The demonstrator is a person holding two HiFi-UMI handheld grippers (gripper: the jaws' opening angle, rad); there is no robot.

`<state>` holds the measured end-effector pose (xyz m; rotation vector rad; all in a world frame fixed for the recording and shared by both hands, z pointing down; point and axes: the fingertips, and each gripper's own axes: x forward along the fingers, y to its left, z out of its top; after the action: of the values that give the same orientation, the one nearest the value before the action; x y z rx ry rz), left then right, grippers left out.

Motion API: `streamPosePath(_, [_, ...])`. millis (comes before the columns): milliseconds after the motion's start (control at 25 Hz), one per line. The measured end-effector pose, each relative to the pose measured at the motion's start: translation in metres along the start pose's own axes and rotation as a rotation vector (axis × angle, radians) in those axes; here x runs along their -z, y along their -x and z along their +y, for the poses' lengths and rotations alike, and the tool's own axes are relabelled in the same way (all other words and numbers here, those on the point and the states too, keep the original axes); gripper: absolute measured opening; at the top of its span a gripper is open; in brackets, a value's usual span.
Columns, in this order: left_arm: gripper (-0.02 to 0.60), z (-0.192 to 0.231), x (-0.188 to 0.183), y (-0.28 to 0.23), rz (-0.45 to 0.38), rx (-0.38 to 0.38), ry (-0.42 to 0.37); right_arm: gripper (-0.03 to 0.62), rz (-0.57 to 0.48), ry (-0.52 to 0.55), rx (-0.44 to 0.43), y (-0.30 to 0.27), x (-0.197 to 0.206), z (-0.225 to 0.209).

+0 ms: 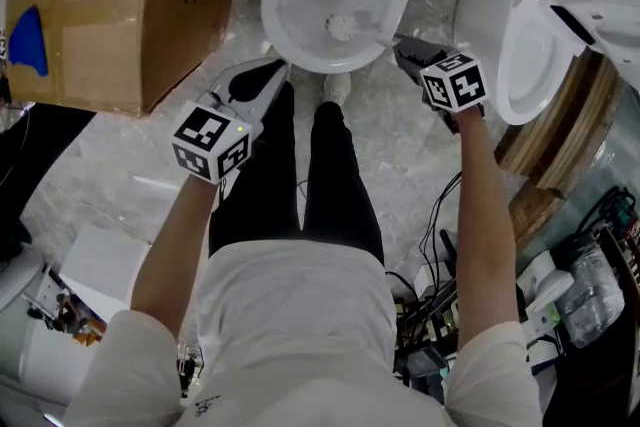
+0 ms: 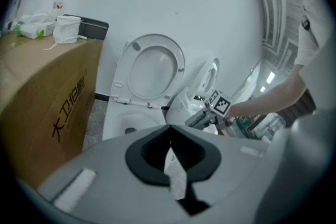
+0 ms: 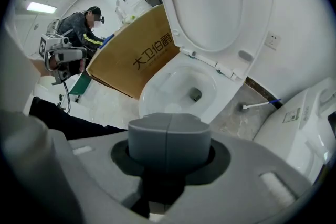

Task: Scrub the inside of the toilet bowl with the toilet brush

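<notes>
Left gripper [image 1: 268, 75] clenched on white scrap [image 2: 176, 176]; right gripper [image 1: 405, 50] clamping toilet brush [image 1: 345, 23] inside bowl [image 1: 275, 15].

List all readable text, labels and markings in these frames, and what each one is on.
"大卫伯爵": printed on the side of the cardboard box.
Sticker on the second toilet: too small to read.
Label on the bottle atop the box: blurred, unreadable.
Marker cubes: square patterns only, no words.
Paper scrap in the left gripper: no print visible.

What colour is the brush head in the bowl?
White: round bristled toilet brush head, clearest in head view.
</notes>
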<state>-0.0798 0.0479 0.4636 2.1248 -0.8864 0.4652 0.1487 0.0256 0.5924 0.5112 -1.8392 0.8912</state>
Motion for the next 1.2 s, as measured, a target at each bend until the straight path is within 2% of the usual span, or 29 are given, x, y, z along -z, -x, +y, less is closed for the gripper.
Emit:
streamPosePath(120, [-0.012,0.004,0.002,-0.002,0.007,0.001,0.006,0.146,-0.016,-0.038,0.053,-0.013,-0.004,-0.008])
streamPosePath(360, [-0.012,0.011,0.008,-0.005,0.027,0.006,0.018,0.146,-0.071,-0.167,0.092,-0.048,-0.016,-0.009])
streamPosePath(720, [-0.012,0.029,0.011,-0.008,0.048,0.003,0.023,0.146,-0.088,-0.312,0.104,-0.072,-0.016,-0.023])
streamPosePath(1200, [-0.012,0.035,0.006,-0.027,0.061,0.031,0.026,0.146,-0.042,-0.333,0.128,-0.077,-0.005,-0.041])
